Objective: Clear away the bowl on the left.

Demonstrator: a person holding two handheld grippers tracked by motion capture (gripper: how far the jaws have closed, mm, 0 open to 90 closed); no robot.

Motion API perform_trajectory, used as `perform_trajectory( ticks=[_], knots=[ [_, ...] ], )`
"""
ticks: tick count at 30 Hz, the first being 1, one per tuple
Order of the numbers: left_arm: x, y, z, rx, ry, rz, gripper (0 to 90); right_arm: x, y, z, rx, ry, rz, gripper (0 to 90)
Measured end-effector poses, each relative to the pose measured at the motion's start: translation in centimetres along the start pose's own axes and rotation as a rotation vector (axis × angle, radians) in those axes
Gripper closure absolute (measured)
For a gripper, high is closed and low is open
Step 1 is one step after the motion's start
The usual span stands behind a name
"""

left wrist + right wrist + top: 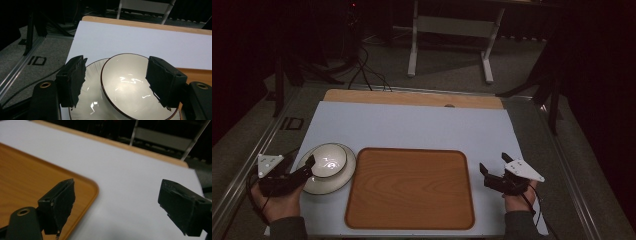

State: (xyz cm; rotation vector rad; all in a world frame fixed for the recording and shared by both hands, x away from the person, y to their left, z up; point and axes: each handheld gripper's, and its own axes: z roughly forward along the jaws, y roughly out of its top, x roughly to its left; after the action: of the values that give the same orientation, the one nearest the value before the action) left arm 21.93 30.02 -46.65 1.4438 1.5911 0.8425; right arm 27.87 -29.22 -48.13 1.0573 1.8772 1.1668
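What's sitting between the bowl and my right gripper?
The wooden tray, with nothing on it, lies between the bowl and the right gripper, then bare white mat, per the high view.

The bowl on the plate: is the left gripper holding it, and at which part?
Not held. The left gripper is open, its jaws standing either side of the bowl without pressing it. The right gripper is open and empty.

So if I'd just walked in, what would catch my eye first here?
Probably the glossy white bowl sitting on a white plate at the left of the pale mat, with the left gripper open right at its rim. Next, the big empty wooden tray in the middle, and the right gripper held open beside the tray's right edge.
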Motion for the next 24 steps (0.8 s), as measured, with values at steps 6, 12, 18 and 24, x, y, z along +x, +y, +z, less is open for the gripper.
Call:
perform_trajectory(
  ticks=[6,12,18,24],
  knots=[
    [0.1,0.0,0.1,-0.002,-0.012,0.001,35.3,0.1,0.3,-0.4,-0.023,-0.007,-0.007,14.0],
    [0.1,0.0,0.5,-0.001,0.007,0.024,35.3,0.4,0.5,-0.7,-0.057,0.004,-0.042,14.5],
    [0.1,0.1,0.7,-0.005,0.003,0.026,36.2,0.4,0.7,-1.0,-0.071,0.018,-0.066,14.5],
    [0.2,0.2,1.2,0.009,0.017,0.028,36.3,0.5,0.7,-1.1,-0.084,0.016,-0.076,14.1]
  ],
)
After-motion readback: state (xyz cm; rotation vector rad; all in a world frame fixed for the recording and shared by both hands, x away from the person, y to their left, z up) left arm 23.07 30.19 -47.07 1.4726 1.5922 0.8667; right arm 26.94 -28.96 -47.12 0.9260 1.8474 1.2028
